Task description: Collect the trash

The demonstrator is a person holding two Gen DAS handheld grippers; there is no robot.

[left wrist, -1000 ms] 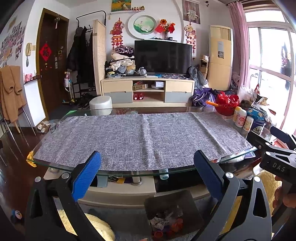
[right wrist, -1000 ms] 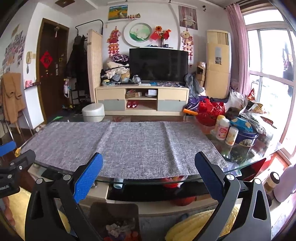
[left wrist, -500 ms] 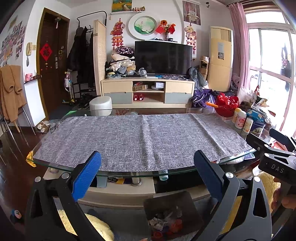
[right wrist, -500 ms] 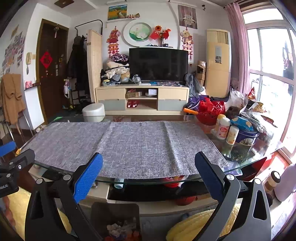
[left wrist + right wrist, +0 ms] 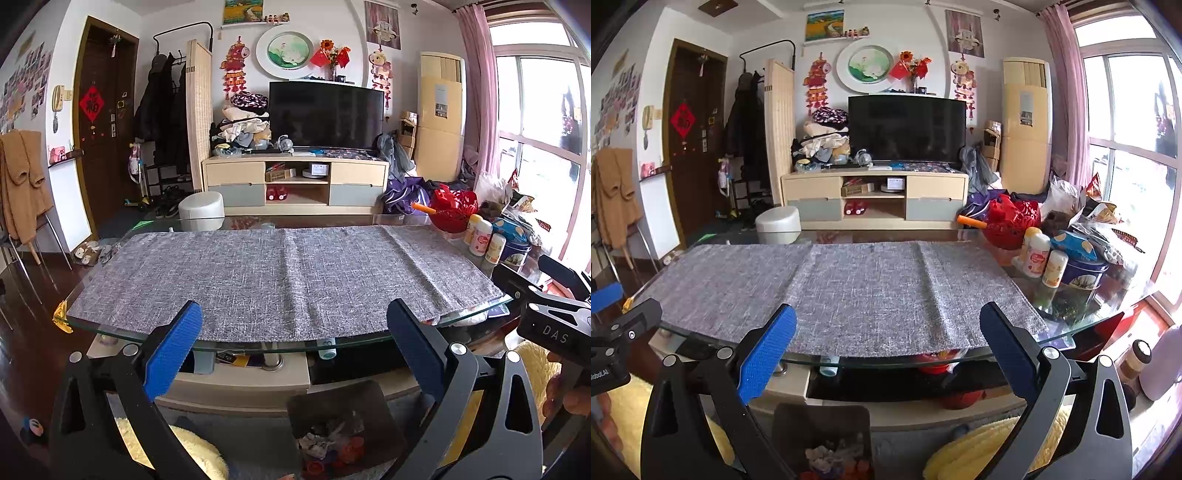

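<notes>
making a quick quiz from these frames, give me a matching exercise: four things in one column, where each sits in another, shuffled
Things:
1. trash bin
2. grey cloth
3. red basket
4. white stool

Places:
A. spread flat over the glass table
B. on the floor beyond the table's far edge
C. on the floor below the table's near edge
D. at the table's far right end, near the bottles

Pairs: 1-C, 2-A, 3-D, 4-B

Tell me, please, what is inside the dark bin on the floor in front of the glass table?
The bin holds crumpled pale scraps and some red-orange pieces. Anything beneath them is covered. Both the left gripper and right gripper are open and empty.
</notes>
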